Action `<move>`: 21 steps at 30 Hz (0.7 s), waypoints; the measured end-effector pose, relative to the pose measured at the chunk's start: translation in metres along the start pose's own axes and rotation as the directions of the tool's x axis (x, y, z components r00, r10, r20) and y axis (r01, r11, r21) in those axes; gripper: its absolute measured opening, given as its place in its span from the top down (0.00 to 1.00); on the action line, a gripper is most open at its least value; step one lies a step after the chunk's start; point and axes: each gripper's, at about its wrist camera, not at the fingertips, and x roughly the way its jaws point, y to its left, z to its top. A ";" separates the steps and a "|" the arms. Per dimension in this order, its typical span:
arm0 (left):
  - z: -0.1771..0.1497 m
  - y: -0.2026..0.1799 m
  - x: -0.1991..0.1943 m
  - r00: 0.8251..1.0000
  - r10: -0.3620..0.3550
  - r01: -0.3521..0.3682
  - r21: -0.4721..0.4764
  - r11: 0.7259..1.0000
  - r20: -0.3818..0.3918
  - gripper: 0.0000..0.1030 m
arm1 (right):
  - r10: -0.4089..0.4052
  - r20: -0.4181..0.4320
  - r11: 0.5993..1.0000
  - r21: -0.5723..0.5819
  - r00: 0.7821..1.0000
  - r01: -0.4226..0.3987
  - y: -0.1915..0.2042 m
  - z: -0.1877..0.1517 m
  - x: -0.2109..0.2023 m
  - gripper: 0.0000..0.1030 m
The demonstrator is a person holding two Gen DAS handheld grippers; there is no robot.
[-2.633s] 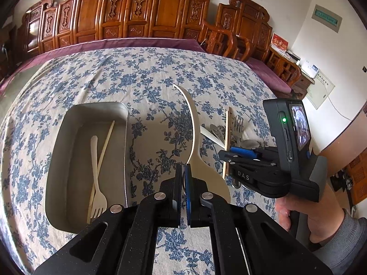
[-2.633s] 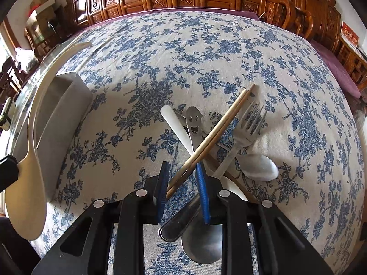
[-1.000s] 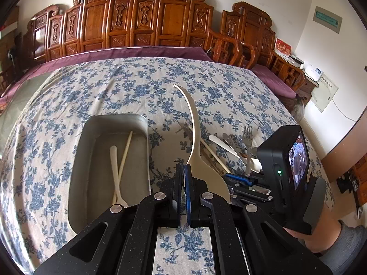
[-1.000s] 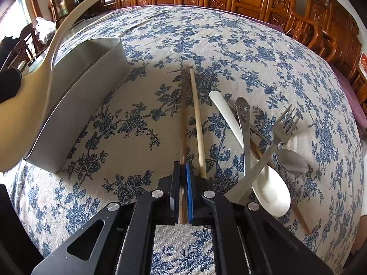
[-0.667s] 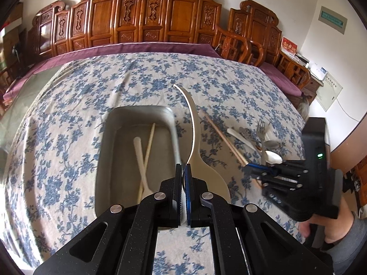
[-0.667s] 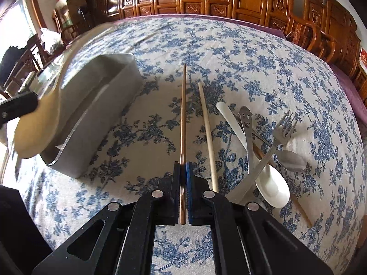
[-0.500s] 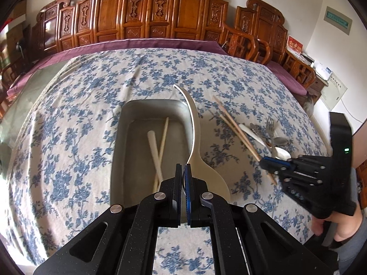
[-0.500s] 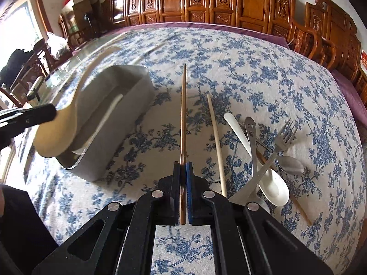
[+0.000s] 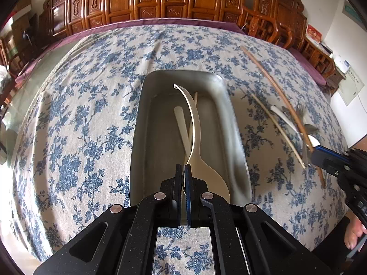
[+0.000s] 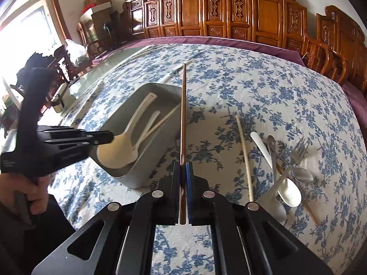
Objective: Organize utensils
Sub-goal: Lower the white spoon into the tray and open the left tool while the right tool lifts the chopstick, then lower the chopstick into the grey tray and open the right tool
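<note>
My left gripper (image 9: pixel 183 171) is shut on a cream rice paddle (image 9: pixel 195 128) and holds it over the grey metal tray (image 9: pixel 142 123). A cream fork (image 9: pixel 181 126) and a pale chopstick lie in the tray. My right gripper (image 10: pixel 182 167) is shut on a brown chopstick (image 10: pixel 183 114), held in the air just right of the tray (image 10: pixel 156 158). The left gripper (image 10: pixel 101 137) with the paddle (image 10: pixel 119 149) also shows in the right wrist view. The right gripper (image 9: pixel 321 158) shows at the left wrist view's right edge.
On the blue floral tablecloth (image 10: pixel 275 96), right of the tray, lie a pale chopstick (image 10: pixel 244 158), a white spoon (image 10: pixel 286 188), a metal fork (image 10: pixel 291 162) and other metal utensils. Carved wooden chairs (image 10: pixel 229 11) line the far side.
My left gripper has carried the rice paddle left, from beside the tray to over it. My right gripper has shut on the brown chopstick, lifted it from the pile and moved it toward the tray.
</note>
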 end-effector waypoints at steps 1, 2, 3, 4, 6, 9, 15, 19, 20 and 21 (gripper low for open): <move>0.000 0.001 0.002 1.000 0.003 -0.003 -0.002 1.000 -0.004 0.98 | 0.008 0.000 1.000 0.000 1.000 -0.008 0.003 0.001 0.000 0.94; 0.001 0.002 0.005 1.000 0.009 -0.009 -0.004 1.000 -0.007 0.98 | 0.014 0.001 1.000 0.000 1.000 -0.014 0.005 0.000 0.000 0.94; 0.001 0.002 0.006 1.000 0.014 -0.014 -0.006 1.000 -0.009 0.98 | 0.019 0.001 1.000 0.001 1.000 -0.019 0.008 0.001 0.000 0.94; 0.001 0.003 0.007 1.000 0.019 -0.019 -0.011 1.000 -0.012 0.98 | 0.025 0.001 1.000 0.002 1.000 -0.025 0.010 0.001 0.001 0.94; 0.003 0.005 0.006 1.000 0.026 -0.026 -0.019 0.999 -0.004 0.98 | 0.036 0.001 0.999 0.009 0.999 -0.036 0.013 0.001 0.003 0.94; 0.005 0.007 0.000 0.999 0.033 -0.032 -0.019 0.999 0.014 0.97 | 0.048 0.002 0.999 0.019 0.999 -0.048 0.019 0.003 0.006 0.94; 0.009 0.013 -0.019 0.997 0.043 -0.042 -0.026 0.999 0.062 0.97 | 0.080 0.005 0.996 0.040 0.997 -0.080 0.035 0.010 0.015 0.94; 0.011 0.018 -0.034 0.995 0.025 -0.022 -0.033 0.999 0.101 0.89 | 0.090 0.002 0.994 0.057 0.996 -0.090 0.043 0.014 0.023 0.94; 0.012 0.020 -0.037 0.994 0.024 -0.020 -0.035 0.999 0.109 0.87 | 0.092 0.000 0.994 0.062 0.996 -0.092 0.045 0.014 0.026 0.94; 0.012 0.021 -0.039 0.993 0.022 -0.018 -0.036 0.999 0.116 0.85 | 0.094 0.000 0.993 0.066 0.996 -0.094 0.046 0.015 0.028 0.94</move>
